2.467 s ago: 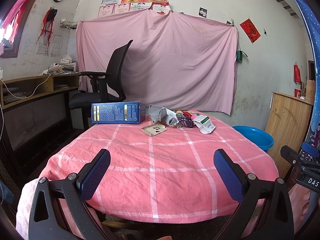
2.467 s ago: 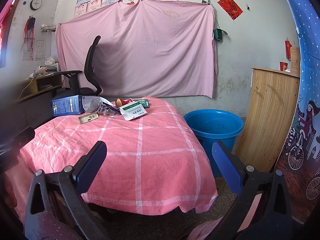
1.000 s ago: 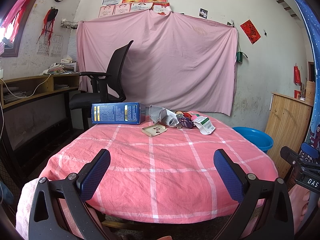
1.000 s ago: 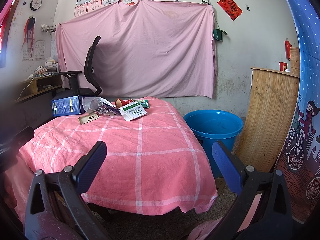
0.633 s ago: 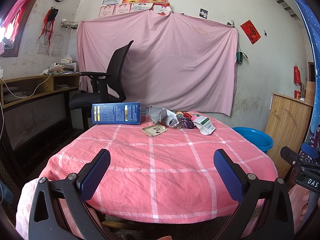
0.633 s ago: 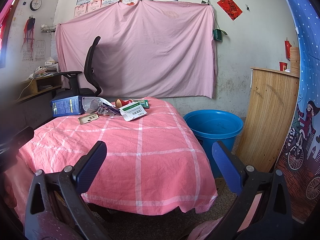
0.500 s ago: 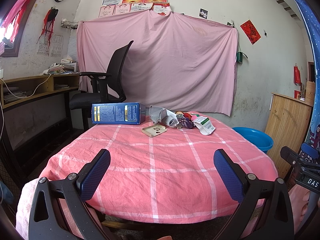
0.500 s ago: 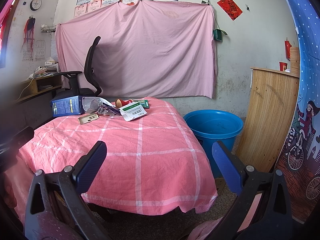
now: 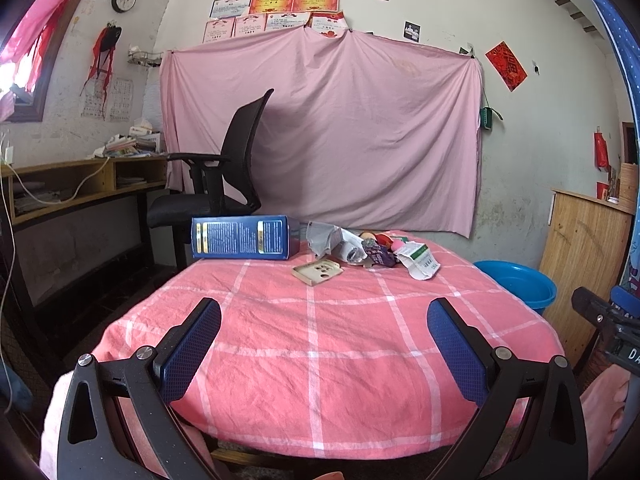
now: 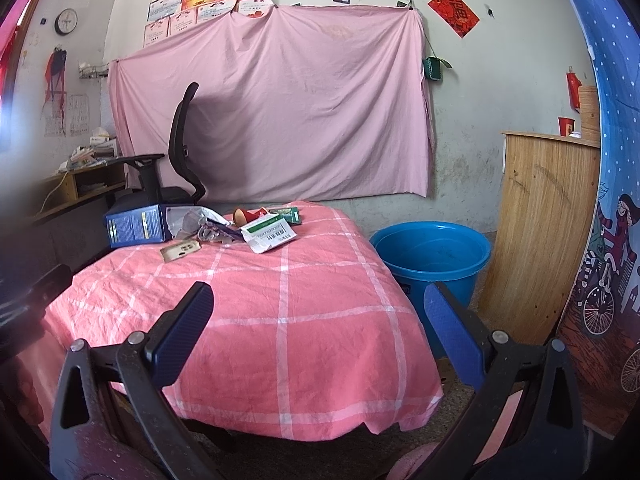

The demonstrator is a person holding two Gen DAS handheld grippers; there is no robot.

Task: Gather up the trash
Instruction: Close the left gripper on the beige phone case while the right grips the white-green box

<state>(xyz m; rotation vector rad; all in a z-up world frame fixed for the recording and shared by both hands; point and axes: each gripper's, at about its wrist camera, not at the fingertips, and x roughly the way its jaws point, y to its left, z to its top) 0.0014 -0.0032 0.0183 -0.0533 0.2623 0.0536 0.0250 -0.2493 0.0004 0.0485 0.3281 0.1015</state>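
In the left wrist view, the left claw (image 9: 324,338) hangs with fingers spread wide and nothing between them, short of the counter (image 9: 340,344); the trash pile (image 9: 372,250) lies at the far edge beside the blue box (image 9: 240,237). In the right wrist view, the right claw (image 10: 318,326) is equally spread and empty, and the blue bucket (image 10: 432,258) stands just beside the counter. Reach far, take one loose piece at a time, low and centred.
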